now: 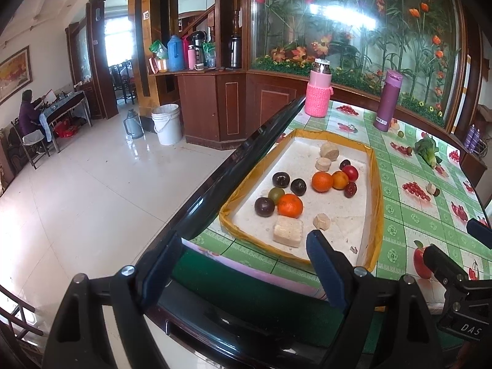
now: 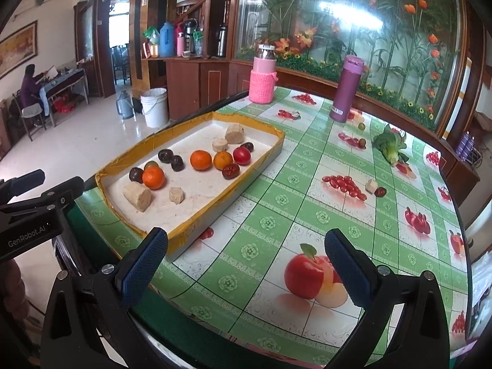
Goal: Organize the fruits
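Both grippers idle at near bench edge; nothing grasped. Left gripper: fingers released, wide apart, empty, straddling the dark bench rim just short of the tray. Right gripper: fingers released, wide apart, empty, hovering over printed tablecloth beside tray's near corner.

Progress, as judged: mostly done. White tray with yellow-taped rim already holding the bulk of the fruit:
- three oranges, one nearest front, two toward middle
- several dark plum-like fruits, left half
- one red fruit and a dark red one just beside it, right half
- one greenish fruit partly hidden behind front orange
- beige cork-like chunks scattered among fruit; identity uncertain

Left outside tray, on open bench:
- small dark red fruit touching a beige piece, far right, well apart from tray
- small green fruit near purple bottle
- leafy green vegetable further back; whether it counts for this task unclear

Position relative to fingers: tray contents ahead-left of right gripper, directly ahead of left gripper. Loose dark red fruit well ahead and right of right gripper, out of reach of either without a forward move. Likely remaining step: fetch the stragglers, right gripper better placed.
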A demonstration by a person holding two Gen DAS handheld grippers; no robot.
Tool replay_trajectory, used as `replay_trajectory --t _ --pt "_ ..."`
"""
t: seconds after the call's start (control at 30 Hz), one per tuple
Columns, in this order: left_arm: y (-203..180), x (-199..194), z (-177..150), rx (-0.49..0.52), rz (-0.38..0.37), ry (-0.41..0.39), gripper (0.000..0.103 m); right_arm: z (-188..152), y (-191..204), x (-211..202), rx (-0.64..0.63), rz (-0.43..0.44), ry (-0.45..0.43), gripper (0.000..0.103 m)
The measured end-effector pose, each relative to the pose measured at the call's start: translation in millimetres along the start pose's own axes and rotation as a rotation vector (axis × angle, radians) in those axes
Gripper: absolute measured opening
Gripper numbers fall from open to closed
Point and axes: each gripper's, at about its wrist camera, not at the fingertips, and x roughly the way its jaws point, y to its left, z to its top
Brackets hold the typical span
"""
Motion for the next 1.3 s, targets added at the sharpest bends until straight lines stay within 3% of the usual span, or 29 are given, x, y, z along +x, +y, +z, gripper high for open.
replay_trajectory --t 0.47,0.9,1.3 --pt "-5 2 -5 0.023 -0.060 -0.018 0.085 -3 -1 1 0.028 -0.021 -0.019 0.103" --pt "-8 -5 -3 0.037 -0.047 -0.091 0.090 -4 -4 2 0.053 -0.017 -0.015 0.103" --pt "-10 -3 -3 0.053 -0.045 -0.076 0.097 -3 -3 4 0.047 -0.021 -0.009 0.103"
